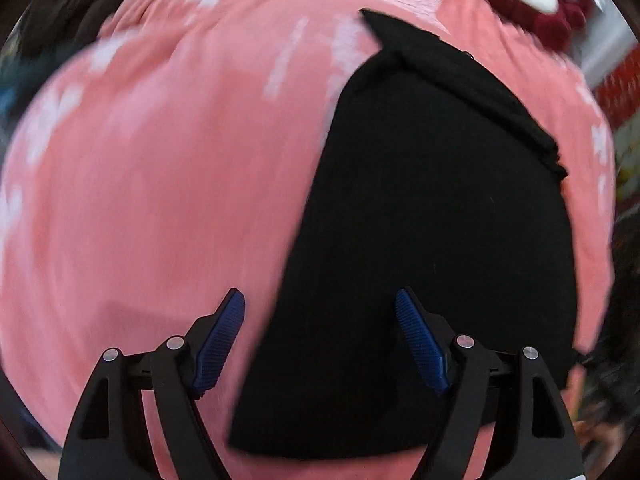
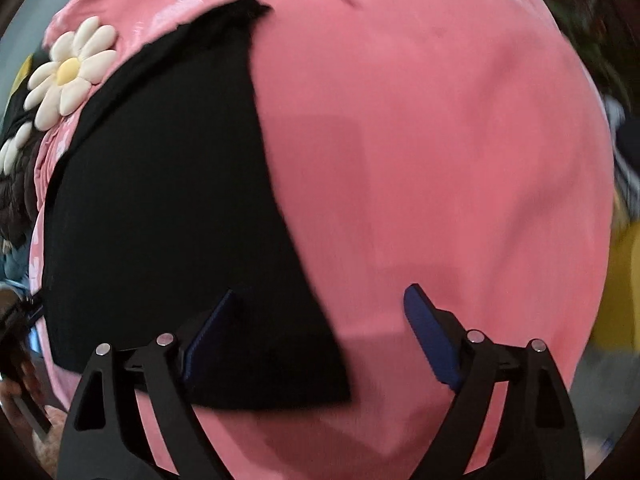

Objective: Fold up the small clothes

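A black garment (image 1: 432,240) lies flat on a pink cloth (image 1: 160,200). In the left wrist view it fills the right half, with a rough hem at its upper right. My left gripper (image 1: 320,308) is open and empty, hovering over the garment's near left edge. In the right wrist view the same black garment (image 2: 160,208) fills the left half on the pink cloth (image 2: 460,160). My right gripper (image 2: 320,304) is open and empty, above the garment's near right corner; its left finger (image 2: 208,332) is over the black fabric.
White daisy-shaped decorations (image 2: 70,70) lie at the pink cloth's far left edge in the right wrist view. A dark red and white flower decoration (image 1: 536,0) sits at the top right in the left wrist view. Dark clutter surrounds the cloth edges.
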